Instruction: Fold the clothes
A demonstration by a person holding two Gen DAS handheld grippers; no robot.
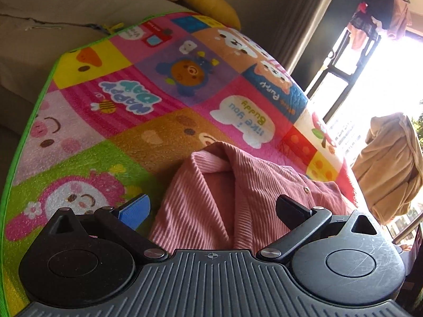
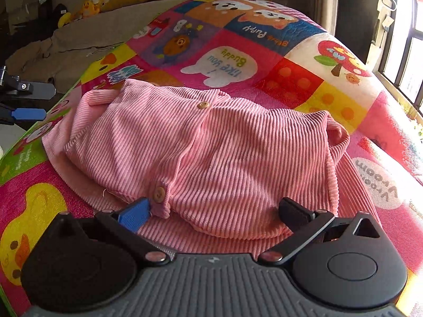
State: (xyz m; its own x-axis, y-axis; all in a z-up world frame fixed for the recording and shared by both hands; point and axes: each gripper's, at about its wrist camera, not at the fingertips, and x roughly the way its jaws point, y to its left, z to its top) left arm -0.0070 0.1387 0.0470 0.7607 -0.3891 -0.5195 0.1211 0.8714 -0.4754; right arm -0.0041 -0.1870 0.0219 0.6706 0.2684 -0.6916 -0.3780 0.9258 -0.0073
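A pink ribbed cardigan [image 2: 211, 153] with wooden buttons lies partly folded on a colourful cartoon play mat [image 2: 290, 79]. My right gripper [image 2: 214, 211] is open at the garment's near edge, jaws wide apart, holding nothing. In the left wrist view the cardigan [image 1: 211, 198] shows its collar end on the mat [image 1: 119, 100]. My left gripper [image 1: 211, 208] is open, its fingers standing either side of the cloth's near edge, gripping nothing. The left gripper also shows at the far left of the right wrist view [image 2: 26, 100].
A beige sofa or bed [image 1: 39, 26] with yellow cushions [image 1: 211, 2] lies behind the mat. A tan garment [image 1: 391, 169] hangs at the right near a bright window [image 1: 383, 79]. Plush toys [image 2: 90, 5] sit at the back left.
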